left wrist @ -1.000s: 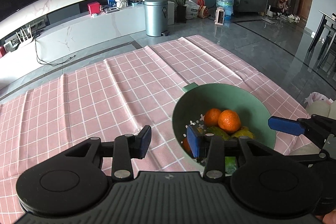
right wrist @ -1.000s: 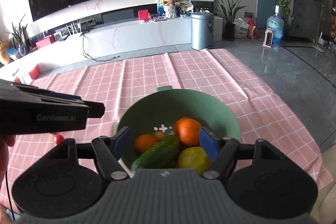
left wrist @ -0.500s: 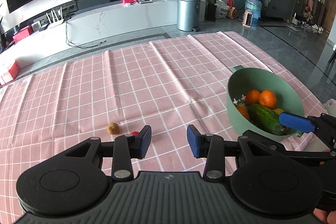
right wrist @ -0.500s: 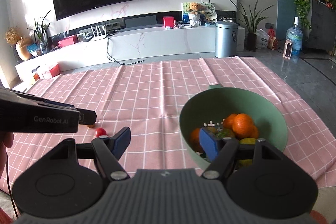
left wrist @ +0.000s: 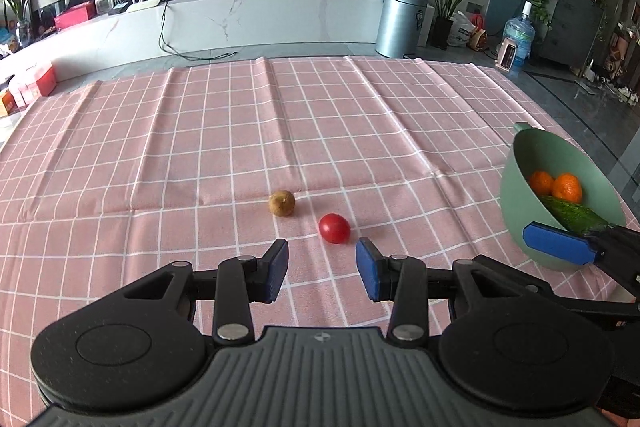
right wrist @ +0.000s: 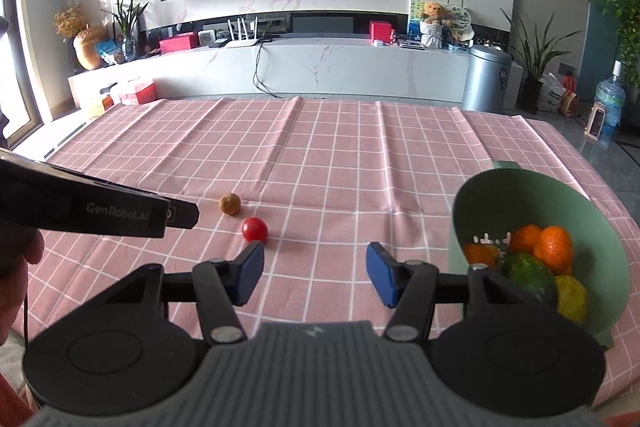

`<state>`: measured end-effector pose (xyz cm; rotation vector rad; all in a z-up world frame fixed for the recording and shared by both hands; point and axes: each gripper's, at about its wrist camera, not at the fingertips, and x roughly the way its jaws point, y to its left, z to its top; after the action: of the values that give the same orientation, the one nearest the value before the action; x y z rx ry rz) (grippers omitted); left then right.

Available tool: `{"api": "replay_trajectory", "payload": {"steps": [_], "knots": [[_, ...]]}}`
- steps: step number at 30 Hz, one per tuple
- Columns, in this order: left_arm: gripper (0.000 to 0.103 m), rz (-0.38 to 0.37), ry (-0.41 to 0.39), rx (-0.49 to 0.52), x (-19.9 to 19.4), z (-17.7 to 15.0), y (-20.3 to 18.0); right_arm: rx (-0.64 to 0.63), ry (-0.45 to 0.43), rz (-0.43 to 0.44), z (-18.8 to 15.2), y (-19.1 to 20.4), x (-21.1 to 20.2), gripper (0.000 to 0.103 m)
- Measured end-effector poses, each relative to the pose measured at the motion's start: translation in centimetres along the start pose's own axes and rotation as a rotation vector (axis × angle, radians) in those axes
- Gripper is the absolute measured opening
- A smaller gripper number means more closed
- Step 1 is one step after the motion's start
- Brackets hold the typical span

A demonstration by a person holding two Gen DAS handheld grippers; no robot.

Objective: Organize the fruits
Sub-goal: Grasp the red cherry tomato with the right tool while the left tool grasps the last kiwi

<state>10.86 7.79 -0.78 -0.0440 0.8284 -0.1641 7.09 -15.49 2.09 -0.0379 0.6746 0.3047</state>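
We see the desk under pink checked cloth; the green bowl at its right edge holds oranges and a cucumber. Both claws — left claw, right claw — are spread, empty. The red tomato lies just beside a small brown fruit.

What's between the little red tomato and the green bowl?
Only bare pink checked cloth lies between the tomato and the bowl, in the right wrist view.

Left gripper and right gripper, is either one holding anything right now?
No. The left gripper and right gripper are both open and empty; the cherry tomato lies untouched on the tablecloth.
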Motion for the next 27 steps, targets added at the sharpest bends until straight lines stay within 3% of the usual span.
{"api": "replay_trajectory", "payload": {"steps": [9, 19, 27], "knots": [[0.047, 0.005, 0.036, -0.062, 2.9, 0.1, 2.4, -0.079, 0.047, 0.051, 0.3, 2.3, 4.7, 0.044], [0.046, 0.032, 0.092, -0.084, 6.3, 0.6, 3.9, -0.14, 0.1, 0.088, 0.6, 3.7, 10.1, 0.039], [0.046, 0.024, 0.079, -0.109, 8.2, 1.0, 5.0, -0.177, 0.1, 0.102, 0.6, 4.4, 13.1, 0.031]]}}
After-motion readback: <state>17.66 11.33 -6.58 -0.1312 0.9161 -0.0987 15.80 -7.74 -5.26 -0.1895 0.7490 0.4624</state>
